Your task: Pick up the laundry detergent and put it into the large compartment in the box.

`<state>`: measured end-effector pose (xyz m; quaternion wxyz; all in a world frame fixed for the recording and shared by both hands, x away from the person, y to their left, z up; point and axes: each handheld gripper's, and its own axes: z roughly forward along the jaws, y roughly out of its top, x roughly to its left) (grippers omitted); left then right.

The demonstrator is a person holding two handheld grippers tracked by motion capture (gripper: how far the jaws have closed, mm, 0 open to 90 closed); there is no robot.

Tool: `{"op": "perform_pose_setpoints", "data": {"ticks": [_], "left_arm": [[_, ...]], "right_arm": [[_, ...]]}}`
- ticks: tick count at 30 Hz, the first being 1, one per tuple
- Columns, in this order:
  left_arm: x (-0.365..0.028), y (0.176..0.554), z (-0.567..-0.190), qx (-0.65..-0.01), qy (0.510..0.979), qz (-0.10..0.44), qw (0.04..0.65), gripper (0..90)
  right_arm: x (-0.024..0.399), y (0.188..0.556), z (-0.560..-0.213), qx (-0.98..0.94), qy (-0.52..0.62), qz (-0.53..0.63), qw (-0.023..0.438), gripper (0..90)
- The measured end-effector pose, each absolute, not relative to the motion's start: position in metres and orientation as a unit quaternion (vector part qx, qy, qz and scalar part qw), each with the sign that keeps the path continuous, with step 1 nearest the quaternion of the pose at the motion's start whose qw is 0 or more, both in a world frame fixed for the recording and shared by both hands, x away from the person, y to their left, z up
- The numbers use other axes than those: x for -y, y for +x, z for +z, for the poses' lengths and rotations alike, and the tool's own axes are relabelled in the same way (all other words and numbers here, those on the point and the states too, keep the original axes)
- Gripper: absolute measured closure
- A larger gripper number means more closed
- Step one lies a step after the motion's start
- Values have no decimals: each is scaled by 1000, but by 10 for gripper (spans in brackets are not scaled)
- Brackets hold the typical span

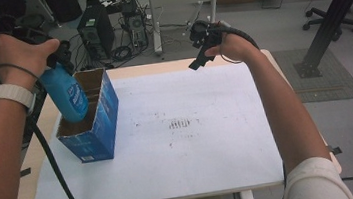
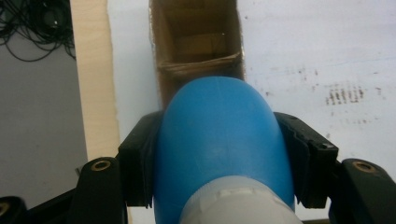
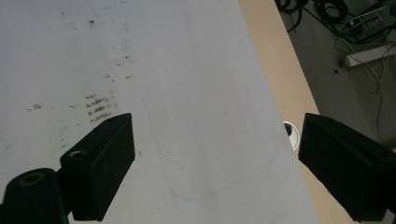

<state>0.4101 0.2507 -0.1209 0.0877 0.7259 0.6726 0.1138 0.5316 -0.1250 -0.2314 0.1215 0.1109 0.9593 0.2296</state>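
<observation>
Left tongs (image 2: 217,158) were clamped on the blue bottle (image 1: 65,94) near its cap end, base pointing down into the near compartment of the open blue carton (image 1: 98,131). Holding it by the neck end probably kept the jaws clear of the carton walls as the base entered. Carton stood at the left of the tabletop (image 1: 195,147). Right tongs (image 3: 215,163) hung wide apart, empty, above bare surface, well away from the carton.
</observation>
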Motion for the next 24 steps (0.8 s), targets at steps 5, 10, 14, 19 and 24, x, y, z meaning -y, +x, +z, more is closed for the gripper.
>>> {"op": "perform_pose_setpoints", "data": {"ticks": [5,10,14,19,24], "left_arm": [[-252,412,-133,-672,727,111,90,373],[-254,415,-145,-671,729,104,88,373],[-254,417,-153,-666,734,103,84,374],[-254,419,-164,-667,734,100,86,373],[-255,421,-174,-668,733,95,85,373]], "right_arm": [[124,532,-232,-959,110,231,122,110],[124,532,-233,-958,112,233,122,111],[124,533,-234,-959,112,230,121,110],[123,533,-235,-959,111,231,120,110],[124,533,-235,-959,112,230,120,111]]}}
